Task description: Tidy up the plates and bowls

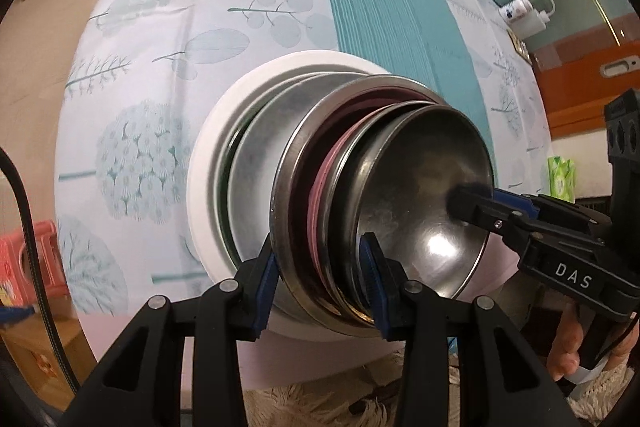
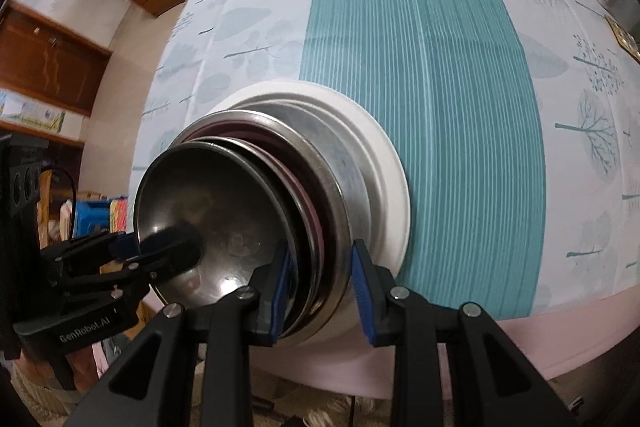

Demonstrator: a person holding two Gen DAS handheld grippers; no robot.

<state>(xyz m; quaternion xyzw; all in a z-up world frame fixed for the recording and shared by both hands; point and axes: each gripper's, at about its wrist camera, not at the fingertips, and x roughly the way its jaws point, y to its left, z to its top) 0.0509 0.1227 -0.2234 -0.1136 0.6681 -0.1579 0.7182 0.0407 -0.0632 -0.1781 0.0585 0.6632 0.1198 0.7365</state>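
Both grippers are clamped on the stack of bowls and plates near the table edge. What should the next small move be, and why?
Probably lower the stack straight down until the white plate settles flat on the tablecloth, and only then open. The left gripper and right gripper each pinch several rims, and the stack sits near the table's edge.

Both grippers' fingers (image 2: 282,271) clamping stacked dishes (image 2: 312,187).

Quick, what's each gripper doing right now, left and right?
Left gripper: closed on the rims of the stack of metal bowls.
Right gripper: closed on the opposite rims of the same stack.
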